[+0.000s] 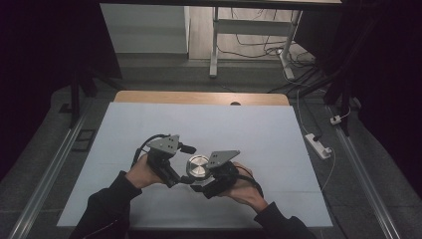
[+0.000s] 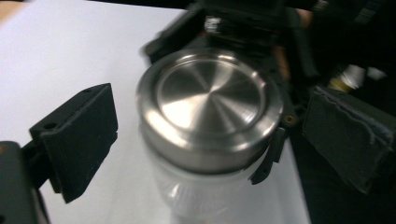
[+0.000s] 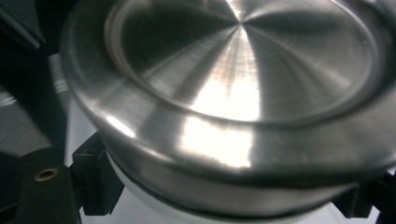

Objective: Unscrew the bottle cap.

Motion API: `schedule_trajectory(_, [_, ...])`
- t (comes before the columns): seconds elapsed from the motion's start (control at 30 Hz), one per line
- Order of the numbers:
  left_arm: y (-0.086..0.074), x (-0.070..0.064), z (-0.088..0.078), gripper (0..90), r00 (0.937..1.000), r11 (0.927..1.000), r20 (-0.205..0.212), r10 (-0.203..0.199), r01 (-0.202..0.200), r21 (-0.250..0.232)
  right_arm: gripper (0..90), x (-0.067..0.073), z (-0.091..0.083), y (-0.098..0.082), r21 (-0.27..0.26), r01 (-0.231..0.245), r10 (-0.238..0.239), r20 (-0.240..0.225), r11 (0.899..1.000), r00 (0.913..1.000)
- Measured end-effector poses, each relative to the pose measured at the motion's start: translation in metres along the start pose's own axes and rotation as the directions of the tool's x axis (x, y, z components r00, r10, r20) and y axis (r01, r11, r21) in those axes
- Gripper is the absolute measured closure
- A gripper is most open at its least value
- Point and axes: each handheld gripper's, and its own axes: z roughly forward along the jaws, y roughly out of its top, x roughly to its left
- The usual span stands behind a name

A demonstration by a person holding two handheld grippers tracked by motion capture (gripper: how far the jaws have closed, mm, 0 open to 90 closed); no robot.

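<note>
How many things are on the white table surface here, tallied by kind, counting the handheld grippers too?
Jar with a steel lid: 1
Handheld grippers: 2, the left gripper and the right gripper
Total: 3

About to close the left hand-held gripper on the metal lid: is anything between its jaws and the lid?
Nothing visible. In the left gripper view the steel lid sits between the left hand-held gripper's open jaws, with bare gaps either side. The right hand-held gripper holds the jar from the far side.
</note>
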Motion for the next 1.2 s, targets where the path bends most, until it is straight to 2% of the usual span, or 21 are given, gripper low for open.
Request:
schedule_trajectory(0.03, [0.000,-0.002,0.004,5.6,0.9993,0.9995,0.030,0.024,-0.024,0.020,14.9,0.004,0.001,0.001,0.009,0.036,-0.036,-0.028,0.999,0.9990])
schedule_trajectory(0.17, [0.000,-0.004,0.006,15.4,0.9978,0.9984,0.040,0.053,-0.054,0.021,14.9,0.008,0.002,0.002,0.005,0.075,-0.075,-0.053,0.997,0.9958])
schedule_trajectory(0.3, [0.000,-0.006,0.007,19.3,0.9995,0.9999,-0.029,0.014,-0.015,-0.005,14.9,0.006,0.000,0.003,0.002,0.053,-0.053,-0.003,0.999,0.9986])
schedule_trajectory(0.33, [0.001,-0.006,0.011,19.4,0.9934,0.9991,-0.107,-0.041,0.040,-0.014,14.9,0.004,0.000,0.003,0.003,0.034,-0.034,0.026,0.999,0.9991])
schedule_trajectory(0.4, [0.004,-0.008,0.018,19.4,0.9755,0.9953,-0.198,-0.096,0.092,-0.030,14.9,0.000,0.000,0.002,0.001,-0.014,0.013,0.085,1.000,0.9963])
schedule_trajectory(0.5, [0.008,-0.012,0.030,19.3,0.9281,0.9837,-0.326,-0.180,0.170,-0.059,14.9,-0.004,0.001,0.000,-0.007,-0.090,0.089,0.181,0.996,0.9794])
schedule_trajectory(0.53, [0.008,-0.012,0.030,19.1,0.9281,0.9837,-0.326,-0.180,0.170,-0.059,14.9,-0.005,0.002,0.000,-0.008,-0.111,0.110,0.211,0.994,0.9712])
schedule_trajectory(0.57, [0.009,-0.013,0.035,18.8,0.9071,0.9733,-0.353,-0.230,0.212,-0.089,14.9,-0.006,0.002,-0.001,-0.012,-0.119,0.119,0.228,0.993,0.9664])
schedule_trajectory(0.6, [0.009,-0.013,0.035,15.4,0.9071,0.9733,-0.353,-0.230,0.212,-0.089,14.9,-0.006,0.002,-0.001,-0.012,-0.119,0.119,0.228,0.993,0.9664])
schedule_trajectory(0.63, [0.010,-0.013,0.036,15.4,0.9123,0.9708,-0.332,-0.240,0.220,-0.095,14.9,-0.006,0.001,-0.002,-0.018,-0.129,0.130,0.228,0.991,0.9649])
schedule_trajectory(0.67, [0.010,-0.012,0.036,7.6,0.9188,0.9712,-0.315,-0.237,0.218,-0.097,14.9,-0.006,0.000,-0.002,-0.035,-0.132,0.137,0.229,0.991,0.9638])
schedule_trajectory(0.7, [0.011,-0.012,0.033,7.6,0.9284,0.9745,-0.298,-0.222,0.203,-0.096,14.9,-0.006,0.000,-0.002,-0.035,-0.132,0.137,0.229,0.991,0.9638])
schedule_trajectory(0.77, [0.012,-0.010,0.021,2.8,0.9556,0.9823,-0.233,-0.181,0.163,-0.092,14.9,-0.005,-0.004,0.000,-0.057,-0.118,0.127,0.201,0.991,0.9712])
schedule_trajectory(0.8, [0.012,-0.010,0.021,3.0,0.9556,0.9823,-0.233,-0.181,0.163,-0.092,14.9,-0.005,-0.004,0.000,-0.057,-0.118,0.127,0.201,0.991,0.9712])
schedule_trajectory(0.83, [0.012,-0.009,0.011,3.1,0.9741,0.9897,-0.181,-0.136,0.124,-0.071,14.9,-0.005,-0.007,0.001,-0.060,-0.102,0.111,0.163,0.993,0.9804])
schedule_trajectory(0.87, [0.012,-0.009,0.007,3.9,0.9842,0.9943,-0.145,-0.102,0.096,-0.046,14.9,-0.005,-0.007,0.001,-0.054,-0.087,0.094,0.136,0.995,0.9862])
schedule_trajectory(0.93, [0.011,-0.009,0.004,4.6,0.9884,0.9975,-0.135,-0.069,0.066,-0.024,14.9,-0.004,-0.008,0.001,-0.049,-0.064,0.069,0.116,0.997,0.9908])
schedule_trajectory(1.0, [0.008,-0.009,-0.003,6.7,0.9984,1.0000,-0.057,-0.003,0.003,-0.003,14.9,0.001,-0.008,0.002,-0.029,-0.012,0.013,0.047,1.000,0.9988])
schedule_trajectory(1.07, [0.007,-0.009,-0.003,7.1,0.9991,1.0000,-0.042,0.009,-0.009,0.000,14.9,0.005,-0.007,0.004,-0.021,0.012,-0.012,0.008,1.000,0.9999])
schedule_trajectory(1.1, [0.006,-0.009,-0.002,8.0,0.9999,0.9998,-0.005,0.015,-0.015,0.009,14.9,0.006,-0.006,0.004,-0.015,0.035,-0.035,-0.012,0.999,0.9993])
schedule_trajectory(1.2, [0.005,-0.009,0.002,10.5,0.9998,0.9997,0.005,0.019,-0.019,0.015,14.9,0.009,-0.005,0.004,-0.004,0.062,-0.063,-0.035,0.998,0.9974])
